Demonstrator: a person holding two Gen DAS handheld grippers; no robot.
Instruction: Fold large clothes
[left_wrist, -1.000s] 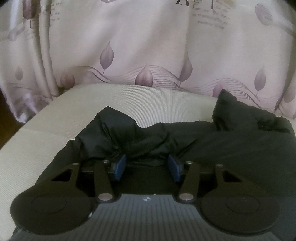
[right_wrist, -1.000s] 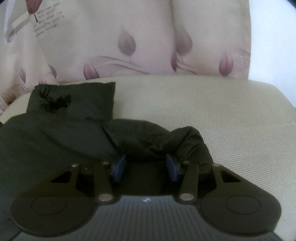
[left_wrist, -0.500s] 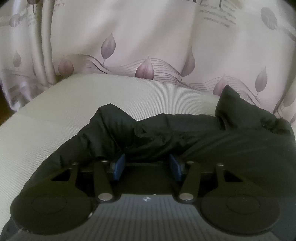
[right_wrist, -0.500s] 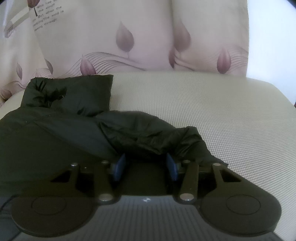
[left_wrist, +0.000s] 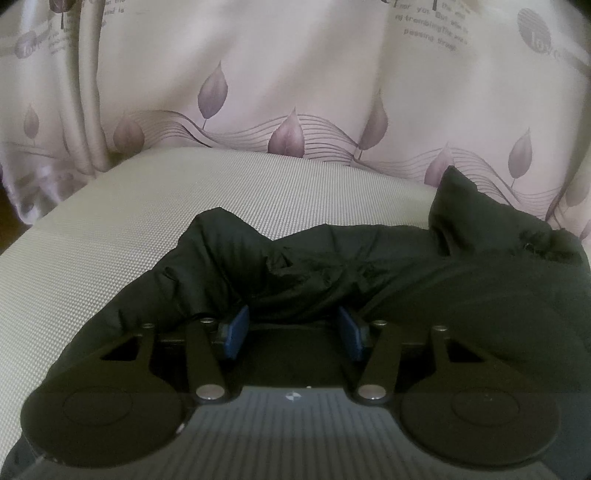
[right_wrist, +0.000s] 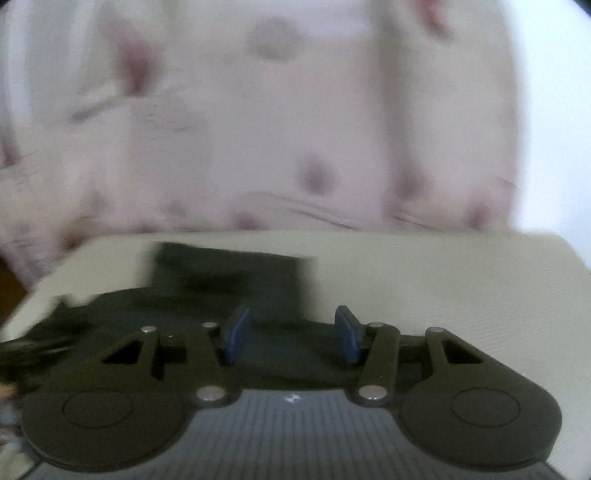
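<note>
I am working a fold on the black padded jacket (left_wrist: 424, 280), which is lying on the beige woven cushion (left_wrist: 147, 229) in front of the leaf-print curtain (left_wrist: 295, 92).

Step in hand, as I am judging it: the bunched sleeve end is being carried inward over the body of the jacket. To do this well I am planning to keep both sides level, lay the padded fabric flat rather than drop it in a heap, and release only once the fold is resting on the body panel. The puffy fabric is likely to spring back, so a press along the crease looks worthwhile.

Left gripper (left_wrist: 293, 328): the jaws are standing about half apart, with a thick bunch of jacket fabric filling the gap and lying against both blue pads (left_wrist: 236, 330). I am reading this as a grip on the bunched fabric.

Right gripper (right_wrist: 291, 334): the jaws are opening. In this blurred view nothing is sitting between the blue pads (right_wrist: 236, 334); the jacket (right_wrist: 229, 280) is lying beyond and below them, on the cushion (right_wrist: 443, 295), apart from the pads. I am treating this side as released.

Risk I am noting: with only the left side holding, the fold may skew.
</note>
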